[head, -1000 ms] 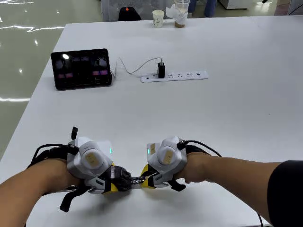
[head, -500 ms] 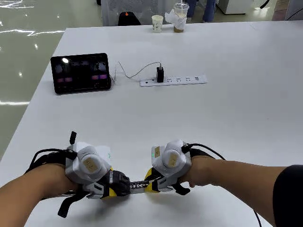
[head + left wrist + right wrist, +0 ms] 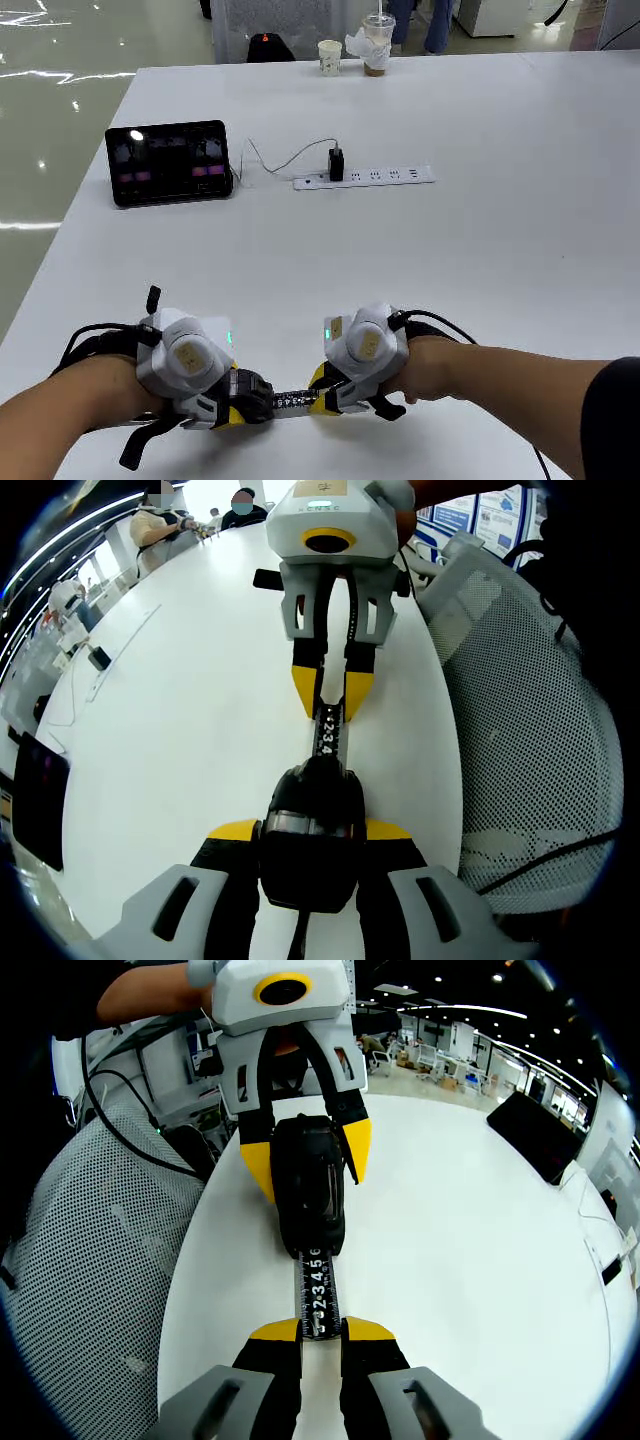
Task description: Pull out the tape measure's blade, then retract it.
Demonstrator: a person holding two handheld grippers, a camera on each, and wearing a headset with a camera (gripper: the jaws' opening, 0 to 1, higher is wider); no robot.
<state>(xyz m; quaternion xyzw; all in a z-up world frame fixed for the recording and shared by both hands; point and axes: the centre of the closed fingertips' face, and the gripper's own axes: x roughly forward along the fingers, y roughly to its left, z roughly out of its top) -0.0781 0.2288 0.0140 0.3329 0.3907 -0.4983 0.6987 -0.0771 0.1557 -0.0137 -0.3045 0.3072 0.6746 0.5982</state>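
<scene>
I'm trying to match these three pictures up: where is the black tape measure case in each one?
Head view: tape measure case sits bottom centre-left, clamped in the left gripper.
Left gripper view: the case is bottom centre, between that view's own yellow-tipped jaws.
Right gripper view: the case is upper centre, held by the facing gripper.
Shared landmark: the numbered blade running from the case to the right gripper.
</scene>
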